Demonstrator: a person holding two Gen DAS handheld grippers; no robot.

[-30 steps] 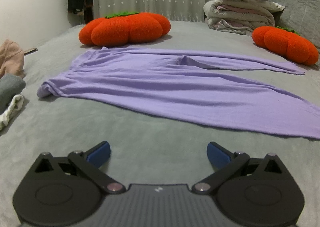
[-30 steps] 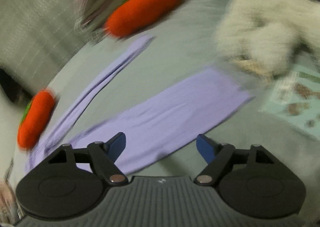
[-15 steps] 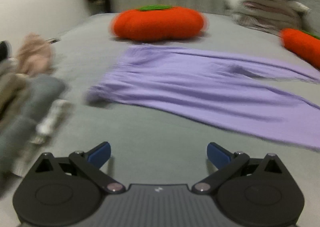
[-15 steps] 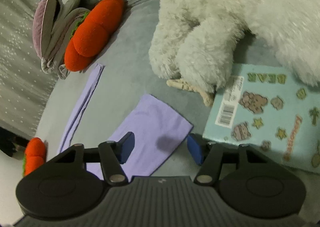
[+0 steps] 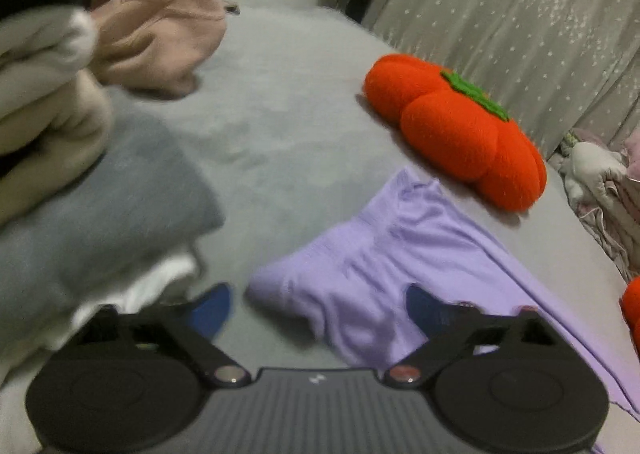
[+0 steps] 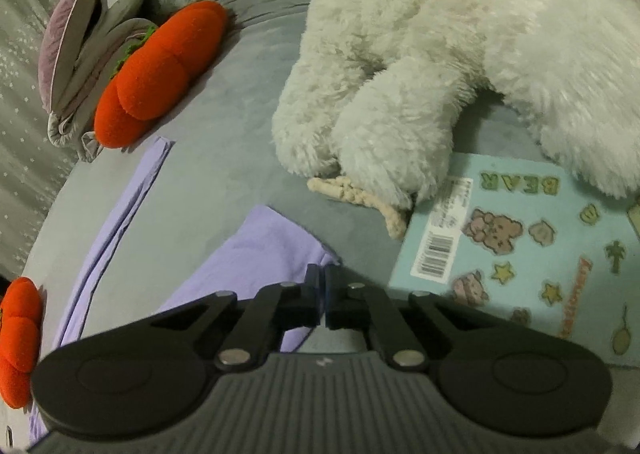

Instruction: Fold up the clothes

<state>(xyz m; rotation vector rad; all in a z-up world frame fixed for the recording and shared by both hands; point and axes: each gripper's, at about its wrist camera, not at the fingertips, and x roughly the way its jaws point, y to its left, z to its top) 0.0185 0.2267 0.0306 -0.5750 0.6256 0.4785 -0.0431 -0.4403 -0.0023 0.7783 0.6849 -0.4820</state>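
Lilac garment [image 5: 404,254] spread on grey bed [image 5: 280,126]; its hem corner is pinched by closed right gripper [image 6: 322,286]; bunched end is straddled by left gripper [image 5: 316,308], jaws just narrowing, not yet pressing; pumpkin cushion [image 5: 460,130] beside

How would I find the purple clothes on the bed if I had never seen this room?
Start at the grey bed with the big orange pumpkin cushion by the curtain. Just in front of that cushion lies the purple garment, spread flat and long. It is the only lilac thing there, while the clothes pile beside it is grey, beige and pink.
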